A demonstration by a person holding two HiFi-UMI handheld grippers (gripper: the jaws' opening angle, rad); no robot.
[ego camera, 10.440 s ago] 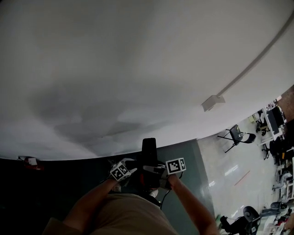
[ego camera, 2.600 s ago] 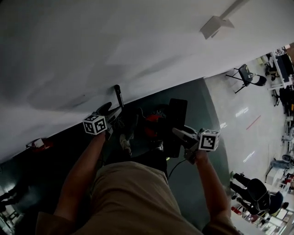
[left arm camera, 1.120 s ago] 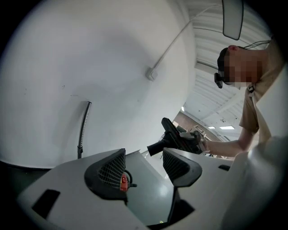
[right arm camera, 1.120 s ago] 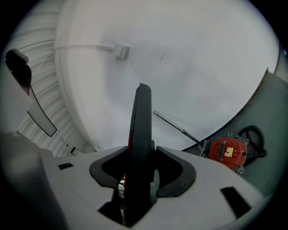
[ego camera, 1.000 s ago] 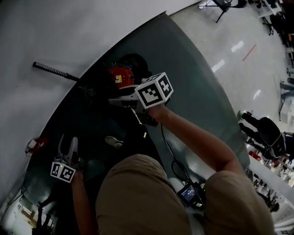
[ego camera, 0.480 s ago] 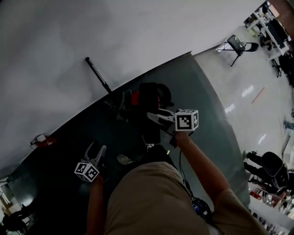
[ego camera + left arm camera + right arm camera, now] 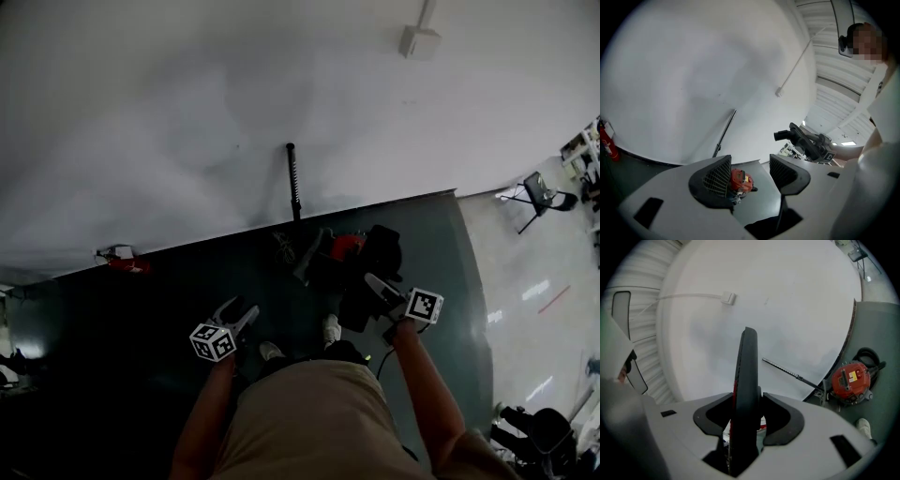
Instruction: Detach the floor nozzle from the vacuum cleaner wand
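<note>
The bare metal wand (image 7: 293, 178) leans against the white wall, and it shows too in the left gripper view (image 7: 724, 133) and the right gripper view (image 7: 792, 373). At its foot sits the red vacuum body (image 7: 347, 246). My right gripper (image 7: 382, 291) is shut on the black floor nozzle (image 7: 356, 305), which stands edge-on between its jaws (image 7: 747, 376), apart from the wand. My left gripper (image 7: 236, 314) hangs open and empty to the left, pointing at the red body (image 7: 740, 180).
A dark green mat (image 7: 187, 281) covers the floor along the wall. A red fire extinguisher (image 7: 117, 258) lies at the wall's foot on the left. A folding chair (image 7: 539, 192) stands far right. My shoes (image 7: 330, 328) are just below the vacuum.
The head view swung round. My left gripper came in from the lower left toward the middle, still open. My right gripper kept the nozzle and shifted right of the red body.
</note>
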